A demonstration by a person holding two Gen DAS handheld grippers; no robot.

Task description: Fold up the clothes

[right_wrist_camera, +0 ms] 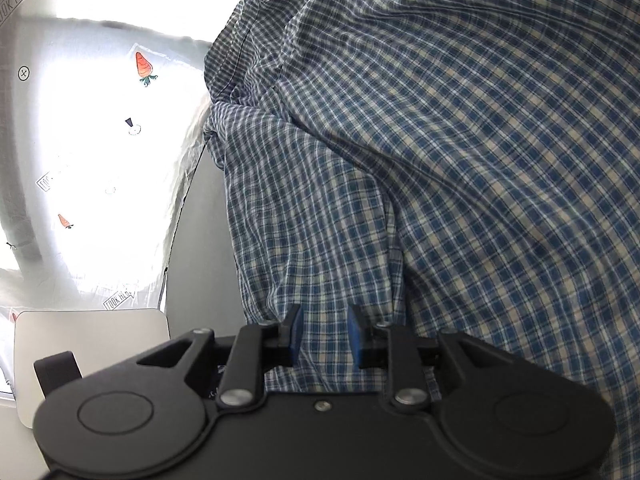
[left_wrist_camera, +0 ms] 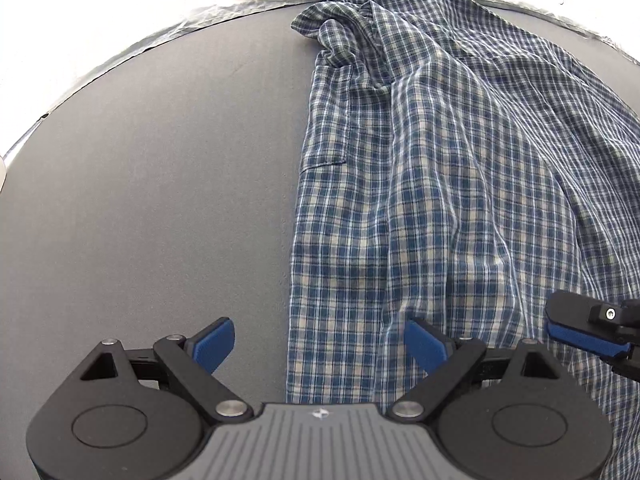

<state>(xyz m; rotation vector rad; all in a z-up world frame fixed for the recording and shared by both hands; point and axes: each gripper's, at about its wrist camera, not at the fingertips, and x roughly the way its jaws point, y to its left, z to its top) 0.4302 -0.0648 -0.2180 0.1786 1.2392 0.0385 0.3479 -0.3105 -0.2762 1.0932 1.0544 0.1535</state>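
My blue-and-white checked cotton shirt (left_wrist_camera: 440, 160) lies on the grey table (left_wrist_camera: 140, 180), one side folded inward; further folds remain. My left gripper (left_wrist_camera: 320, 346) is spread wide, my right gripper (right_wrist_camera: 324, 336) parted narrowly, neither pinching cloth.

My left claw (left_wrist_camera: 320, 344) has black linkage arms with round silver pivot screws, two blue pads (left_wrist_camera: 212, 344) at the tips, black discs on either side, and a grey ribbed plate behind them bearing a small white mark. My right claw (right_wrist_camera: 323, 336) is black throughout, with the same silver screws, embossed side discs and blue pads (right_wrist_camera: 296, 334).
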